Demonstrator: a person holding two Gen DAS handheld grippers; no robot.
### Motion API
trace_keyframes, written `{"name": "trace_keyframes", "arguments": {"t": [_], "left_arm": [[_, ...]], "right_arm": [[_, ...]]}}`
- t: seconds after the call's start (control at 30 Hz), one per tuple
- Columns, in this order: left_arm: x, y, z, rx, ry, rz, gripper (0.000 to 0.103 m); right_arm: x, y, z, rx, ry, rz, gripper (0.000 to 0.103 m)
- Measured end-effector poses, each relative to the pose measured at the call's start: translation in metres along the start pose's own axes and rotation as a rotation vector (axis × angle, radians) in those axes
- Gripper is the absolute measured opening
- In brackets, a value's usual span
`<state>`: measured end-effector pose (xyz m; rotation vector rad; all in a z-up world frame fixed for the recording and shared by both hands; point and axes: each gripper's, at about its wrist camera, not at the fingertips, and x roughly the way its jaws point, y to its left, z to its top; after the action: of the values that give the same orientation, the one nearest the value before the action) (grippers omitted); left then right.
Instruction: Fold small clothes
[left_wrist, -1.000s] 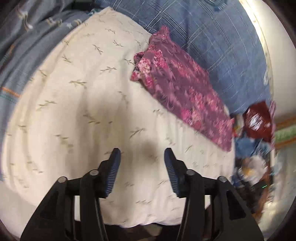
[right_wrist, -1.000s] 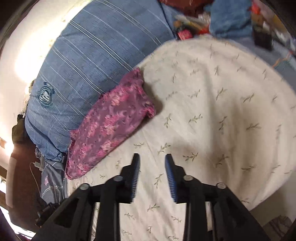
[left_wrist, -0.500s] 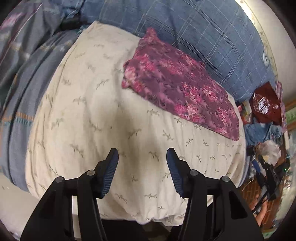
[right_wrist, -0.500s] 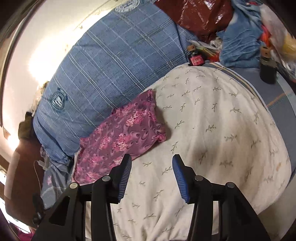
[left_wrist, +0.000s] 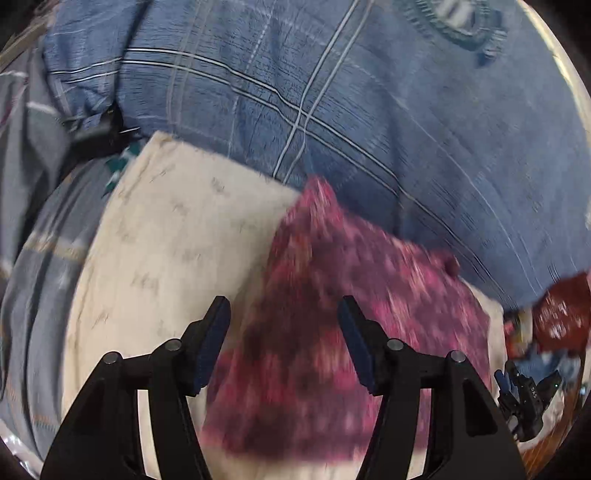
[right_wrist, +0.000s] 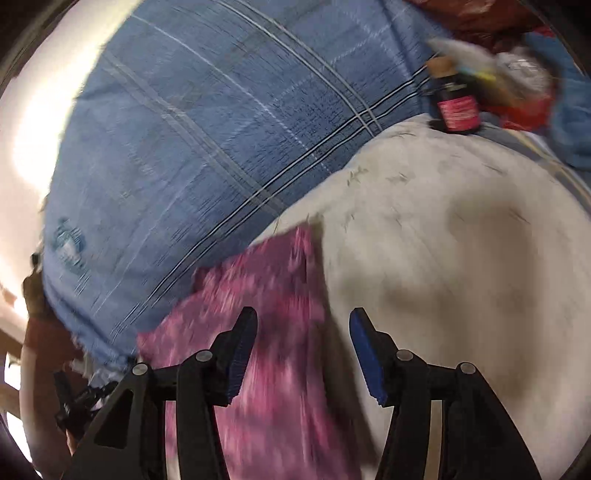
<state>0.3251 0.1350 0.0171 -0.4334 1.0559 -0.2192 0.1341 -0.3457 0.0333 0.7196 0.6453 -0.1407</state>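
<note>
**Magenta floral cloth under both open grippers**

Magenta, pink-flowered and badly blurred: that is how the small folded garment (left_wrist: 332, 325) reads through my left wrist camera. It lies on the cream leaf-print pillow (left_wrist: 177, 236), its far edge up against the big blue plaid cushion (left_wrist: 332, 92) behind. My left gripper (left_wrist: 284, 339) hangs over the near half of the garment with its jaws spread wide, nothing between the blue pads; I cannot tell whether the tips touch the fabric. At the far right edge I see a dark red bag (left_wrist: 561, 306) and a small black device (left_wrist: 528, 398) below it.

Through my right wrist camera, the same garment (right_wrist: 266, 314) runs from the cushion's (right_wrist: 221, 140) edge down beneath the gripper. The right gripper (right_wrist: 303, 354) is also released, jaws apart and empty: the left finger sits over the pink fabric, the right finger over the bare pillow (right_wrist: 461, 258). A dark bottle with a pink label (right_wrist: 456, 107) stands at the pillow's far corner, beside a blurred clutter of red and blue things.
</note>
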Motion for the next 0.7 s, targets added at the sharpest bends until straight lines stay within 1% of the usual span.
{"name": "trace_keyframes", "arguments": {"t": [0.07,0.13,0.17,0.2,0.23,0.27,0.3,0.33,0.37,0.4,0.43,0.47,0.5,0.53,0.57,0.6,0.63,0.7], "left_arm": [[0.02,-0.002,0.014,0.0,0.022,-0.011,0.06],[0.039,-0.004,0.022,0.019,0.044,-0.011,0.06],[0.048,-0.006,0.024,0.031,0.056,-0.008,0.06],[0.058,-0.007,0.024,0.044,0.068,-0.013,0.06],[0.065,-0.009,0.023,0.056,0.072,-0.017,0.06],[0.07,-0.012,0.021,0.075,0.066,-0.015,0.057],[0.073,-0.016,0.019,0.106,0.049,-0.007,0.05],[0.073,-0.021,0.018,0.136,0.034,-0.002,0.024],[0.072,-0.024,0.019,0.157,0.02,0.004,0.013],[0.07,-0.024,0.02,0.16,0.0,-0.004,0.013],[0.066,-0.022,0.022,0.151,-0.034,-0.016,0.009],[0.061,-0.019,0.026,0.141,-0.073,-0.025,0.008],[0.06,-0.015,0.029,0.135,-0.102,-0.019,0.007],[0.061,-0.012,0.033,0.125,-0.117,-0.007,0.006],[0.064,-0.007,0.037,0.105,-0.125,0.004,0.006],[0.07,-0.002,0.04,0.084,-0.116,0.021,0.006],[0.077,0.003,0.042,0.069,-0.102,0.038,0.006],[0.088,0.01,0.042,0.053,-0.059,0.06,0.007]], "right_arm": [[0.027,0.003,0.014,-0.003,0.026,0.0,0.055],[0.057,0.007,0.023,-0.022,0.07,-0.032,0.056],[0.069,0.01,0.025,-0.036,0.087,-0.045,0.054],[0.077,0.014,0.026,-0.06,0.091,-0.057,0.049],[0.078,0.02,0.025,-0.094,0.076,-0.054,0.028],[0.077,0.029,0.025,-0.147,0.057,-0.047,0.006],[0.074,0.04,0.025,-0.206,0.04,-0.06,0.006],[0.069,0.047,0.026,-0.234,0.022,-0.049,0.005],[0.062,0.055,0.029,-0.246,-0.004,-0.014,0.005],[0.048,0.063,0.034,-0.251,-0.049,0.033,0.005],[0.039,0.068,0.039,-0.248,-0.087,0.055,0.005],[0.031,0.07,0.044,-0.239,-0.124,0.084,0.005],[0.025,0.071,0.049,-0.225,-0.156,0.109,0.005],[0.024,0.069,0.053,-0.214,-0.172,0.109,0.005],[0.029,0.067,0.056,-0.209,-0.165,0.096,0.005],[0.039,0.063,0.058,-0.207,-0.146,0.067,0.005],[0.054,0.058,0.058,-0.206,-0.106,0.018,0.005],[0.086,0.043,0.054,-0.183,0.006,-0.08,0.006]]}}
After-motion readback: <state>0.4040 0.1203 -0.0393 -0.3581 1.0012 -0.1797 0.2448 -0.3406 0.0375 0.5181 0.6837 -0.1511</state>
